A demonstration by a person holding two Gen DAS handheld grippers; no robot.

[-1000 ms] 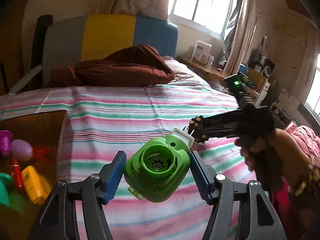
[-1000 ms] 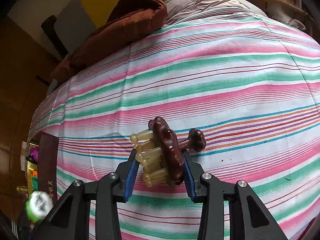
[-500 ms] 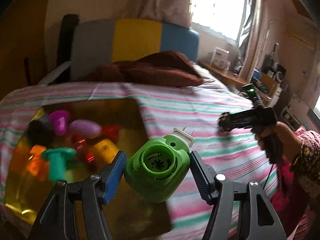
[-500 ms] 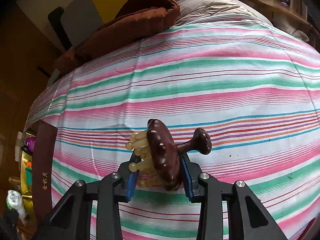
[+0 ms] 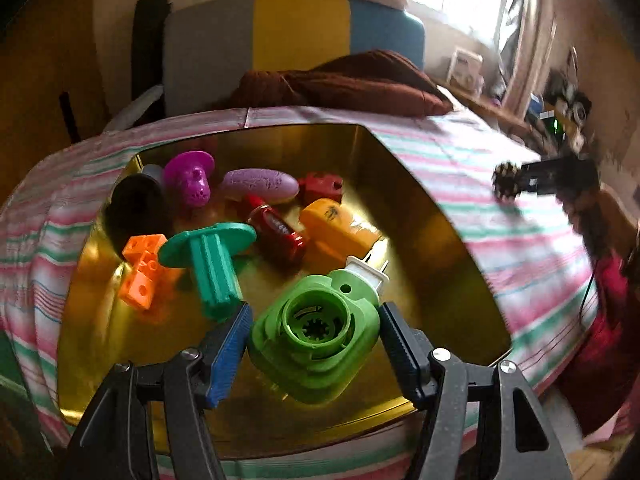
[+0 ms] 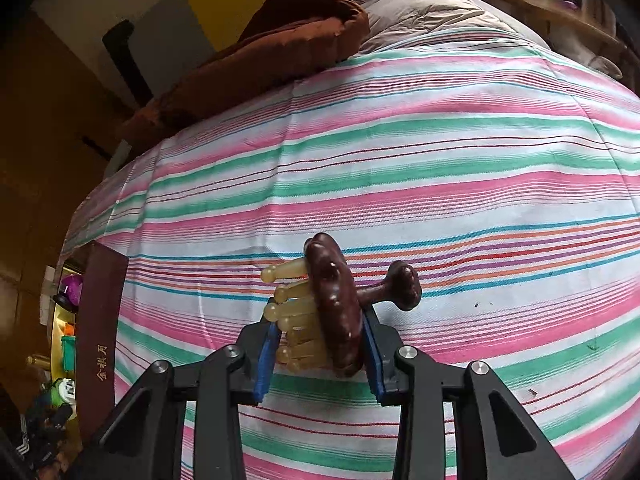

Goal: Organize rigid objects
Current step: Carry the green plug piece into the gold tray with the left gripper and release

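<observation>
Our left jaws (image 5: 314,344) pinch green plug toy (image 5: 316,340), held over gold box (image 5: 432,216). Box already has teal spool (image 5: 208,256), orange blocks (image 5: 142,272), red bottle (image 5: 276,232), purple toy (image 5: 192,180). Our right jaws (image 6: 318,354), just closing a bit, squeeze brown massager (image 6: 336,304); pale prongs point left, over striped bed (image 6: 440,160).

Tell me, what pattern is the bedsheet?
Pink, green and white stripes on the bedsheet, clearest in the right wrist view.
</observation>
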